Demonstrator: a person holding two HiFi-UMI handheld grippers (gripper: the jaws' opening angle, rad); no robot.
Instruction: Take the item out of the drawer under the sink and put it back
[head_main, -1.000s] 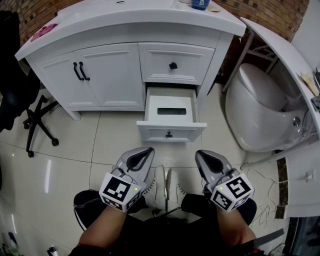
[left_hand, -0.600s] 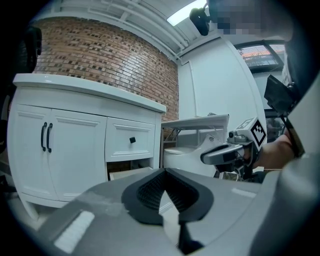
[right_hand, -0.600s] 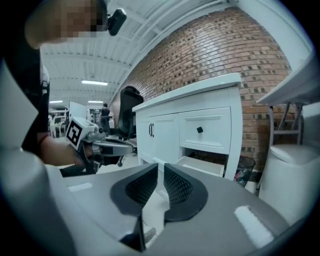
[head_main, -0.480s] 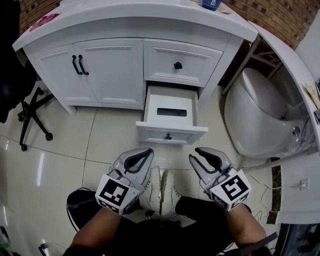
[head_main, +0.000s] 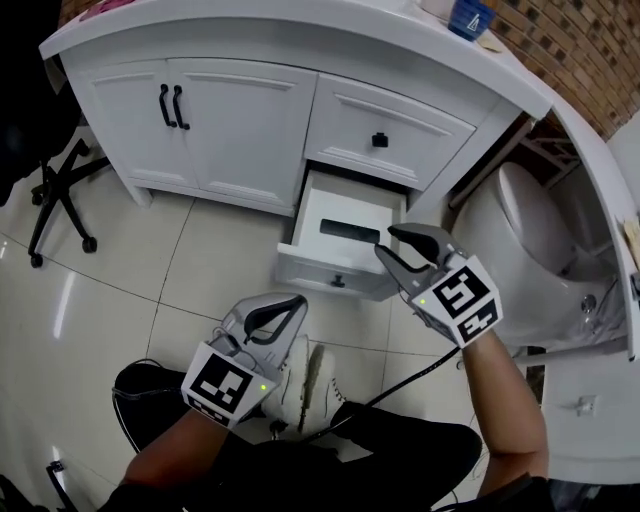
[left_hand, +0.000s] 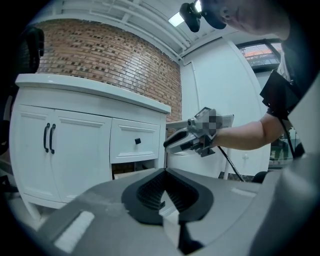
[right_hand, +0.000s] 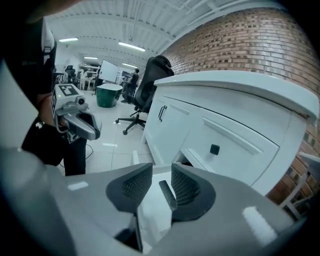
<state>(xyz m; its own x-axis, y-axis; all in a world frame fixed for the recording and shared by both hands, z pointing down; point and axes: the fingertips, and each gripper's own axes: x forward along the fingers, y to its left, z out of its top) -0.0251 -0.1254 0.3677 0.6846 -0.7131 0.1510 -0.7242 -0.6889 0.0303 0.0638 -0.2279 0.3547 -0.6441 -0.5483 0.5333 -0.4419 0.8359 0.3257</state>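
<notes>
The bottom drawer of the white vanity is pulled out, and a dark flat rectangular item lies inside it. My right gripper reaches over the drawer's right front corner, its jaws opening and apart with nothing pressed between them. In the right gripper view the dark item shows in the gap between the pads, down in the drawer. My left gripper hangs low near the person's lap, shut and empty; its tips meet in the left gripper view.
The vanity has a closed upper drawer and double doors. A white toilet stands close on the right. An office chair base is at the left. A blue cup sits on the counter. White shoes are below.
My right gripper has lifted from the lap and moved forward to the open drawer, its jaws parting on the way. The left gripper has stayed low and shut. The view has shifted right.
</notes>
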